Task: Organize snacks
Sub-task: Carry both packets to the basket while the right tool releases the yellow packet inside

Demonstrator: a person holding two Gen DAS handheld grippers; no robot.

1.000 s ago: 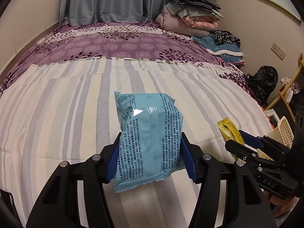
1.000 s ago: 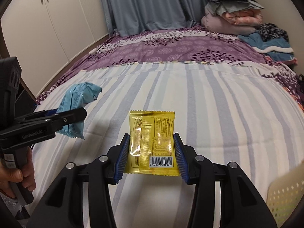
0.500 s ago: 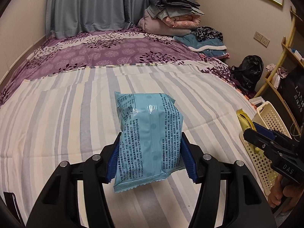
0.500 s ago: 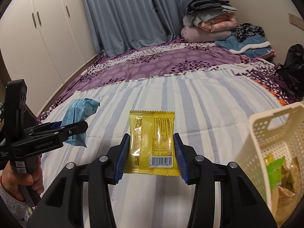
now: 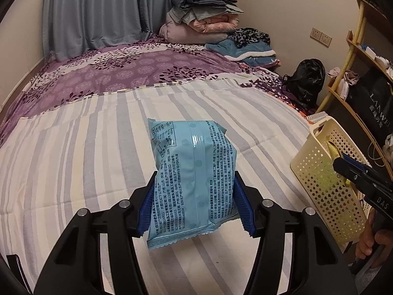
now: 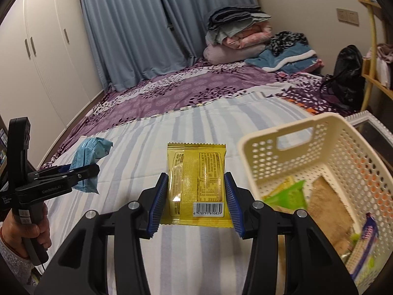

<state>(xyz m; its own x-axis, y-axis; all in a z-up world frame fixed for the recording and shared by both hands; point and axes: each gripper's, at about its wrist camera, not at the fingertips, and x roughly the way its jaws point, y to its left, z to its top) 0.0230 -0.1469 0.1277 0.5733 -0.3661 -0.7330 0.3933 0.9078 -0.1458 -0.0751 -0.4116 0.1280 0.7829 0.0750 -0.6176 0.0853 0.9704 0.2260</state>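
Observation:
My left gripper (image 5: pixel 195 206) is shut on a light blue snack pack (image 5: pixel 192 174), held above the striped bed sheet (image 5: pixel 86 162). In the right wrist view that same blue pack (image 6: pixel 89 157) shows at the left in the left gripper (image 6: pixel 94 169). A flat yellow snack packet (image 6: pixel 197 184) sits between the blue pads of my right gripper (image 6: pixel 195 205), which is shut on it. A cream perforated basket (image 6: pixel 289 132) stands just right of the yellow packet and holds several snack packs (image 6: pixel 289 194). From the left wrist view the basket (image 5: pixel 319 172) is at the right, with the right gripper (image 5: pixel 343 164) over its rim.
Folded blankets and clothes (image 5: pixel 203 17) are stacked at the bed's far end. A black bag (image 5: pixel 307 78) lies on the floor beside the bed, next to a wooden shelf (image 5: pixel 363 56). White wardrobe doors (image 6: pixel 46 49) line the left wall.
Both grippers have swung right across the bed with their packs still held. The basket has come into view beside the yellow packet, and the right gripper now reaches its rim.

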